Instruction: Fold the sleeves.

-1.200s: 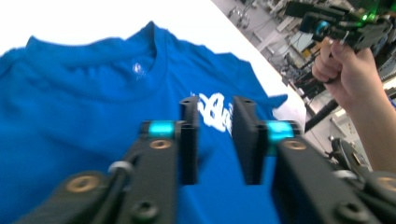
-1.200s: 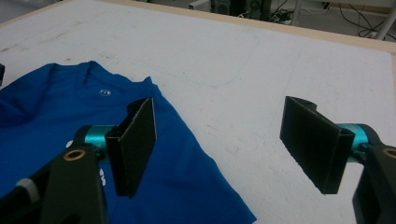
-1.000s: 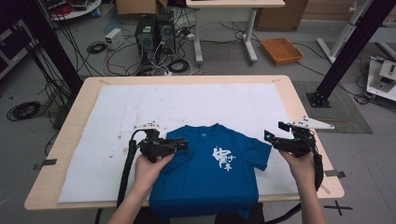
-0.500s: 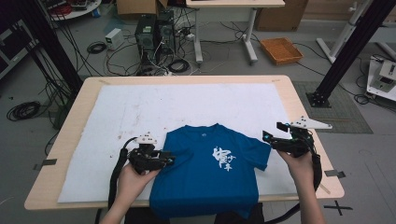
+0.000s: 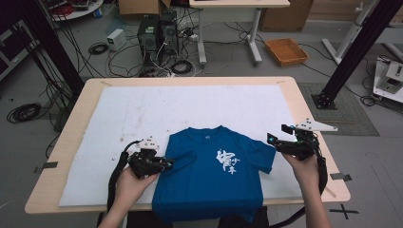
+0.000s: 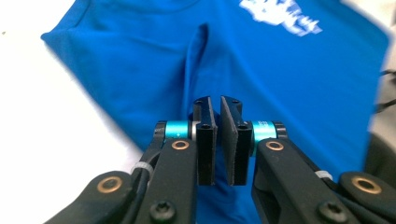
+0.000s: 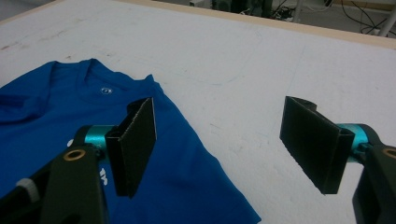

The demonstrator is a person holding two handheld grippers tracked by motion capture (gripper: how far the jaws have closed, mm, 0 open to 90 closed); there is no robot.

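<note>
Left hand-held gripper just closed, pinching shirt sleeve fold; right hand-held gripper wide open, empty, over shirt's other sleeve edge.

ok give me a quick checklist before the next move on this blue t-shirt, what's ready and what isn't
1. Left gripper on the blue t-shirt: ok. Its fingers have just been closing and now stand nearly together at the sleeve fold.
2. Cloth actually pinched between them: cannot tell; the fold sits right at the tips, but the gap looks bare.
3. Right gripper gripping the other sleeve: not ok. It is wide open above the sleeve edge, holding nothing.
4. Shirt flat on the white mat: mostly ok; front up, print showing, one ridge near the left sleeve.
5. Bottom hem on the table: not ok; it hangs over the near edge.
</note>
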